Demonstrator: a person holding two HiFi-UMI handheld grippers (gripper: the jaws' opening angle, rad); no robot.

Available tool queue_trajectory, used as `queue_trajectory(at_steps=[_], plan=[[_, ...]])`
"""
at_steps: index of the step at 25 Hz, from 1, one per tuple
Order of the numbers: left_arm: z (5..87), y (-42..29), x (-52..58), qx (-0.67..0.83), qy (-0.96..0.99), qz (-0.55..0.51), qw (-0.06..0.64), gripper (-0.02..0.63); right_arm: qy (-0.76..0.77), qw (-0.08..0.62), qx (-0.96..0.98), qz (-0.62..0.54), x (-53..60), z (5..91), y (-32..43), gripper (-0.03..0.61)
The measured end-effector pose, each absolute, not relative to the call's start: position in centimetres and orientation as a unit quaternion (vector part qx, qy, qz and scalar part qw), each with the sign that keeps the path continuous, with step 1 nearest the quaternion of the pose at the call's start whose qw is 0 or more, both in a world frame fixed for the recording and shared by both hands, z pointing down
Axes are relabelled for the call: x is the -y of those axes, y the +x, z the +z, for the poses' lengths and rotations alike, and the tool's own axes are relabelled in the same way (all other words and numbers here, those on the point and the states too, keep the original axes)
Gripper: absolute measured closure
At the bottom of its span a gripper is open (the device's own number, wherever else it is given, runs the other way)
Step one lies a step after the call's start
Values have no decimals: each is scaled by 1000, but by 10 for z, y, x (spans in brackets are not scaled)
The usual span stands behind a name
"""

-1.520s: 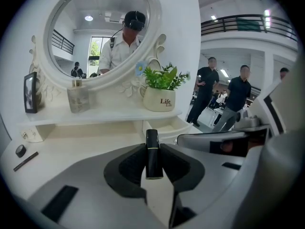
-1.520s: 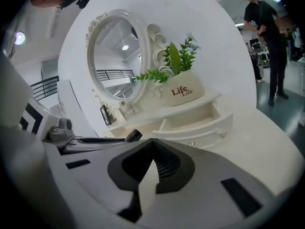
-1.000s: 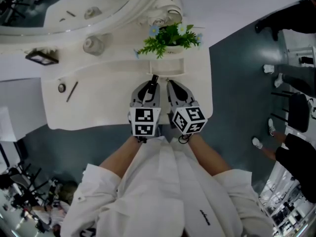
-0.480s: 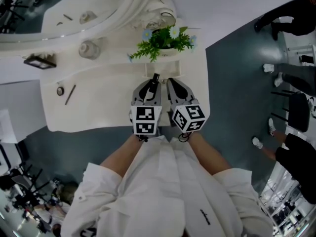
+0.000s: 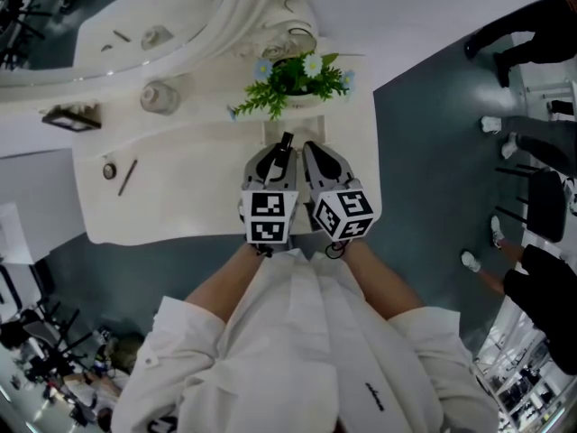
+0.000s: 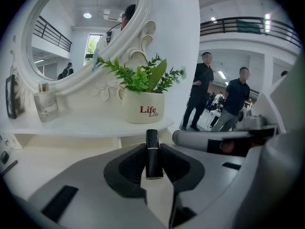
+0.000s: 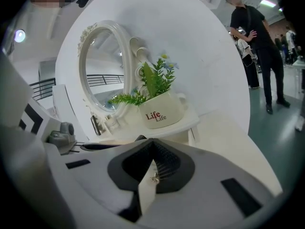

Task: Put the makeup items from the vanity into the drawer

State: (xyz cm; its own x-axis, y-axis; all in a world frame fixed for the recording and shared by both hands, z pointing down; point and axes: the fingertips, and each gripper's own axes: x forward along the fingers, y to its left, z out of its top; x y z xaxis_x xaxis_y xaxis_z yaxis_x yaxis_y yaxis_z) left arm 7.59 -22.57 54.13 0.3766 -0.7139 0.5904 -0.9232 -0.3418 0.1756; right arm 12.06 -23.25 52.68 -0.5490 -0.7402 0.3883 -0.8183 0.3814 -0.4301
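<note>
My left gripper [image 5: 281, 153] is shut on a black lipstick tube [image 6: 152, 152]. The tube stands up between the pads, and its top [image 5: 286, 141] pokes out toward the shelf. Close beside it on the right, my right gripper [image 5: 308, 154] is shut with nothing in it [image 7: 153, 168]. Both hover over the white vanity top [image 5: 180, 201], just in front of a small drawer front [image 6: 143, 139] under the raised shelf. I cannot tell whether that drawer is open. A dark pencil [image 5: 127, 177] and a small round item [image 5: 109, 170] lie at the vanity's left.
A white pot marked "Life" with green leaves [image 6: 142, 106] stands on the shelf right ahead. An oval mirror [image 6: 81, 27], a glass perfume bottle [image 6: 46, 102] and a dark frame [image 5: 68, 117] are to the left. People stand on the floor at the right [image 6: 236, 104].
Both grippers have edged slightly closer to the pot and shelf. The lipstick stays in the left gripper and the right stays shut.
</note>
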Motion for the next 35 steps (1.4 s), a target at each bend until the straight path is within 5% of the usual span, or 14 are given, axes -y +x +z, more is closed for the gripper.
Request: queue_trajectory(at_steps=[35], plan=[[557, 92, 252, 496, 799, 230, 251, 499, 480, 65, 822, 301, 249, 535, 129, 560]])
